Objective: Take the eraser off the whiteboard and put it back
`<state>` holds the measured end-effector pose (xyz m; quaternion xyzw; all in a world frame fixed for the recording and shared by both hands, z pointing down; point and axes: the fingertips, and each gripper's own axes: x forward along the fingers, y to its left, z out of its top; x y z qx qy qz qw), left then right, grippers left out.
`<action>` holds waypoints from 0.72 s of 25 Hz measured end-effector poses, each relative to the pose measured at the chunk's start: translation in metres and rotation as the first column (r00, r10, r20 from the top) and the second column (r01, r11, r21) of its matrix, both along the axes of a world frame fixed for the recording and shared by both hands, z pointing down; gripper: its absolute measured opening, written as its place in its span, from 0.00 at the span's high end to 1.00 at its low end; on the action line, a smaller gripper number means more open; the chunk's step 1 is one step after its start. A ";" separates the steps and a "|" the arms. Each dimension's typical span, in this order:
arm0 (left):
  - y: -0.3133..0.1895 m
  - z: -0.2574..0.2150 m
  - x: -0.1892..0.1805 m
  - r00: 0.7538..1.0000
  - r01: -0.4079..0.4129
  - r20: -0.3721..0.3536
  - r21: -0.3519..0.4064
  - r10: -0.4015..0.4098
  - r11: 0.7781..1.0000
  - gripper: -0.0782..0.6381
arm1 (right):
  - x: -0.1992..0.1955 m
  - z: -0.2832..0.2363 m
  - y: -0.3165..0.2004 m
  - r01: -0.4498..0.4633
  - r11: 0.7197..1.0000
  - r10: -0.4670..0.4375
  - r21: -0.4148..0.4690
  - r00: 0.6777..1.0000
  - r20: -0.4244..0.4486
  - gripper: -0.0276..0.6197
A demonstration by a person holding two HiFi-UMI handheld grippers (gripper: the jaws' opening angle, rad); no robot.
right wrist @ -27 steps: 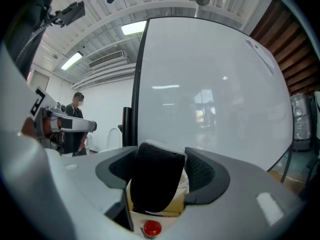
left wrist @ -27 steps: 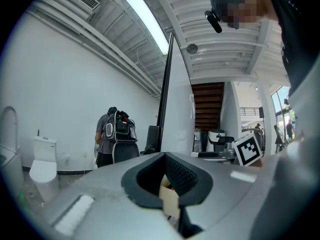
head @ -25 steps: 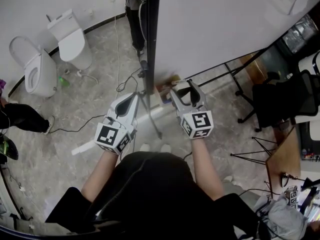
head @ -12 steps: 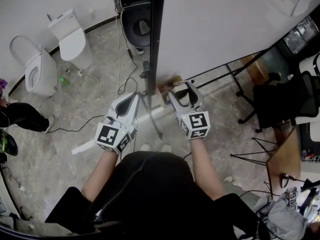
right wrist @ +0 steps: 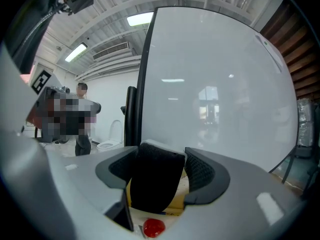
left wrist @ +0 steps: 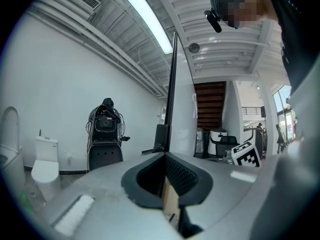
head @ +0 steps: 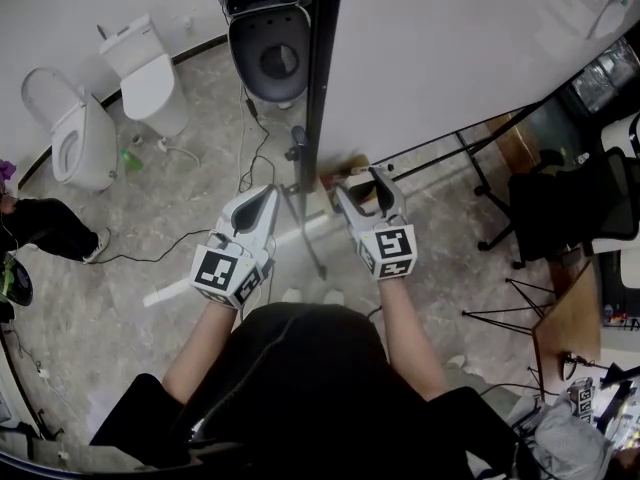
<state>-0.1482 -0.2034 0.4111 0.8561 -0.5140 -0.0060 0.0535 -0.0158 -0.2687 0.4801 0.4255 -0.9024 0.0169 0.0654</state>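
Black eraser (right wrist: 154,181) sits clamped between the right gripper (head: 362,181) pads, just off the whiteboard (head: 450,48). Over the last second that hand has dipped slightly, grip unchanged. Looks like the put-back leg. Left gripper (head: 262,198) is pinched closed, empty, parked.

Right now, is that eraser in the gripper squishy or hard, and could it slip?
The eraser probably squishes a little: its black face looks fuzzy like felt. It's likely light, since the right gripper holds it by two pads alone. Slipping seems unlikely; those pads look ribbed.
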 end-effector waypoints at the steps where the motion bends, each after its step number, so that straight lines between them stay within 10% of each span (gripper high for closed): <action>1: 0.000 0.001 0.000 1.000 -0.002 0.000 0.001 0.002 1.000 0.89 | -0.001 0.001 0.000 0.002 1.000 -0.002 -0.001 1.000 -0.002 0.50; 18: -0.003 0.004 0.000 1.000 -0.005 -0.002 0.005 0.005 1.000 0.89 | -0.008 0.013 0.000 0.022 1.000 -0.022 -0.013 0.999 -0.046 0.49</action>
